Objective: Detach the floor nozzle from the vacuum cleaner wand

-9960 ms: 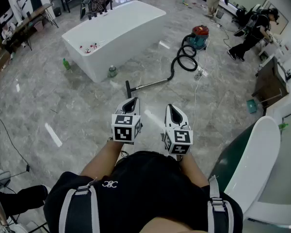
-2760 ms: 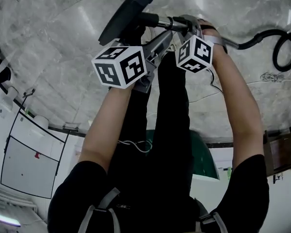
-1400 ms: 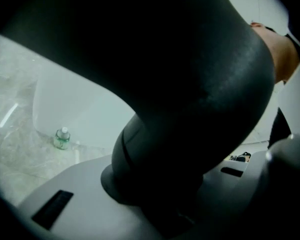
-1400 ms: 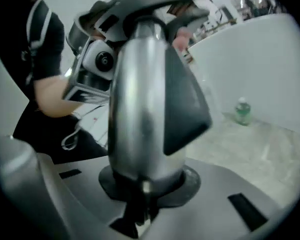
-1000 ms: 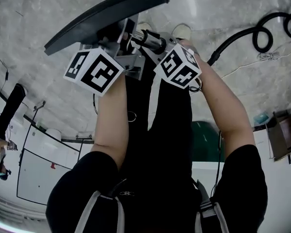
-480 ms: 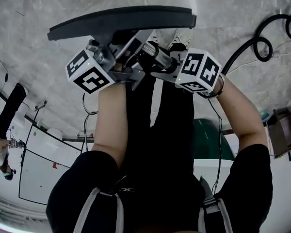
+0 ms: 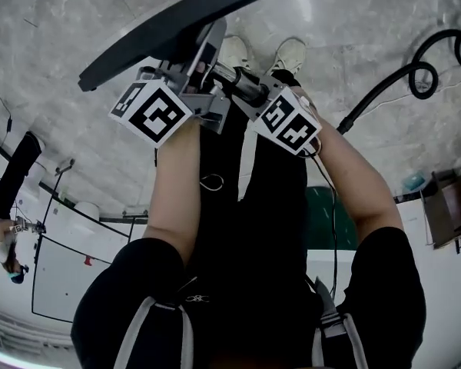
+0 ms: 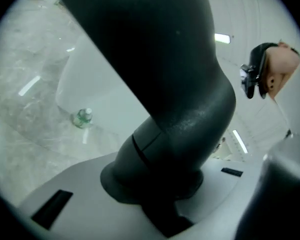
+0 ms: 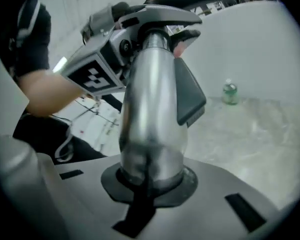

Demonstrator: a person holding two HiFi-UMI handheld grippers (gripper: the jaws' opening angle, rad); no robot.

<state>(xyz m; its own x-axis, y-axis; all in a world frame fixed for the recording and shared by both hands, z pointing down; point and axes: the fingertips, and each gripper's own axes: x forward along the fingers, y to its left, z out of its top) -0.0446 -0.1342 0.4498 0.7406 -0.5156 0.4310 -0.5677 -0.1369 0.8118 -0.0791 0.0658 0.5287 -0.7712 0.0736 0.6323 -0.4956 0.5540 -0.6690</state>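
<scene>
Left hand-held gripper (image 7: 192, 79): clenched on the black neck (image 8: 175, 109) of the floor nozzle (image 7: 173, 29); its own view shows the neck filling the gap between the jaws. Right hand-held gripper (image 7: 257, 98): clenched on the bright metal wand (image 9: 150, 109), the tube seated squarely between its jaws.

The two grips sit just beside each other, left above right in the head view. The joint to be parted lies between them, largely hidden by the left gripper's jaws. From what shows, nozzle and wand are not yet separated.

Nozzle position: held clear of the floor (image 7: 353, 14), its broad head tilted and lying up and to the left of both grippers. The wand's long axis runs from the right grip straight toward the left one — seen end-on in the right gripper view. The black hose (image 7: 384, 87) trails off to the right across the floor.

Assessment: the left hand commands the nozzle and the right the wand, so separation calls for a pull along that shared axis, hands drawn apart.
</scene>
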